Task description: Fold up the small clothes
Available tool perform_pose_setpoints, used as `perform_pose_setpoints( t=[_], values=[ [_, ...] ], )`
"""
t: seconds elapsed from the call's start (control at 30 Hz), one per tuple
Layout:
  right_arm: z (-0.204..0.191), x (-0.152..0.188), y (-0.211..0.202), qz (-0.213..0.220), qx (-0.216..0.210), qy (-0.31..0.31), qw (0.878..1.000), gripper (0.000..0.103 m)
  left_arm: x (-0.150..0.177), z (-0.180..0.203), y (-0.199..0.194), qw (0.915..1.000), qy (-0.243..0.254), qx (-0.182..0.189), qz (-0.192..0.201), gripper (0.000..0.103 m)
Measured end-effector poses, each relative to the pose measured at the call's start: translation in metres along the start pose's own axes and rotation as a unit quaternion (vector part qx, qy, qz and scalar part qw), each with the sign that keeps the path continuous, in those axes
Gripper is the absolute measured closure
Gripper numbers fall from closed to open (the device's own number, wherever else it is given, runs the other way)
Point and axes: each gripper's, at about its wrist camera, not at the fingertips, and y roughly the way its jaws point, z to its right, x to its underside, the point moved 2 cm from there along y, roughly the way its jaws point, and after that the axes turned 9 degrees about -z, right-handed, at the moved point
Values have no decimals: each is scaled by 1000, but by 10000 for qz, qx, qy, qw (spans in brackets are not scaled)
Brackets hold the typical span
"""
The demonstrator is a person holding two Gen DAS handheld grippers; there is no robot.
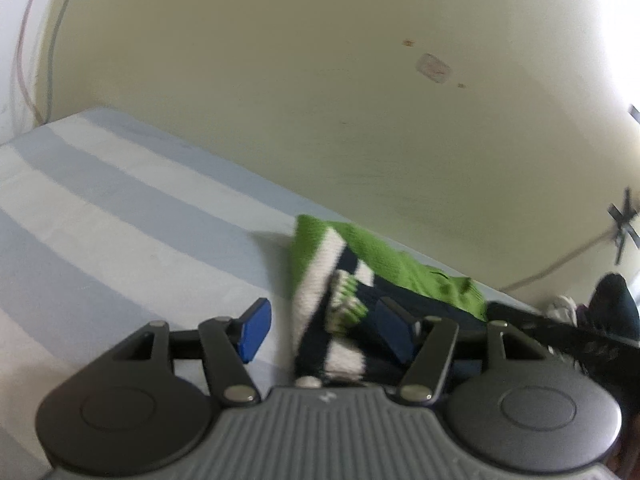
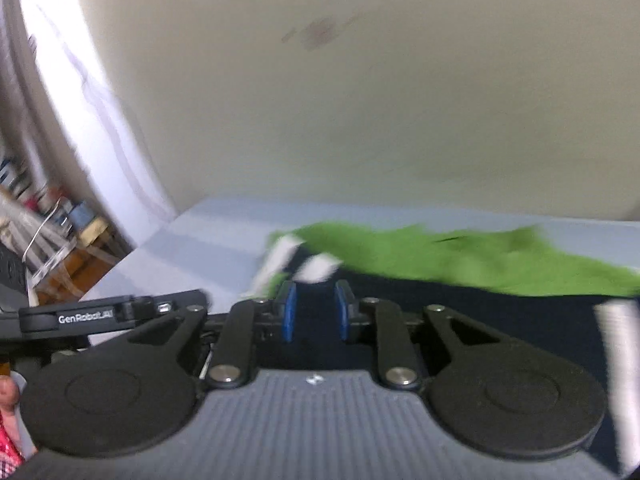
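Observation:
A knitted garment (image 1: 320, 264) in green, white and navy stripes lies on the striped bed sheet (image 1: 120, 208); its folded end reaches between my left gripper's (image 1: 324, 330) blue pads (image 1: 254, 328). Those pads stand wide apart, and the cloth sits near the right one without being pinched, so the gripper is open. In the right wrist view the same garment (image 2: 440, 256) spreads green across the bed, with navy cloth nearer. My right gripper (image 2: 315, 315) hovers over the navy part, its pads (image 2: 289, 316) a narrow gap apart. The picture is blurred, and I see no cloth pinched.
A cream wall (image 1: 320, 100) runs along the bed's far side. The left gripper's body (image 2: 86, 316) juts in from the left, with a person's hand (image 2: 8, 396) below it. Cluttered shelves (image 2: 52, 232) stand beyond the bed's left end. Dark items (image 1: 612, 300) lie at the far right.

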Motion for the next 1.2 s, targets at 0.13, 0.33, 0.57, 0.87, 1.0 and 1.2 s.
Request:
perform_pose_setpoints(
  t=[0.13, 0.33, 0.57, 0.87, 1.0, 1.2],
  values=[
    [44, 21, -47, 341, 595, 339, 9971, 78, 6, 15, 11, 9993, 343, -164, -43, 43],
    [82, 48, -68, 415, 886, 810, 9919, 78, 13, 17, 31, 9973, 424, -495, -336, 44],
    [119, 48, -38, 225, 1378, 1010, 9850, 102, 17, 23, 38, 9919, 728, -961, -405, 45],
    [113, 59, -57, 487, 1271, 1274, 9825, 88, 17, 22, 34, 9917, 733, -979, -397, 42],
    [73, 60, -69, 522, 1022, 590, 9916, 87, 16, 20, 24, 9951, 578, -789, -149, 42],
    [16, 51, -41, 256, 367, -112, 9989, 87, 18, 29, 23, 9932, 809, -842, -17, 42]
  ],
)
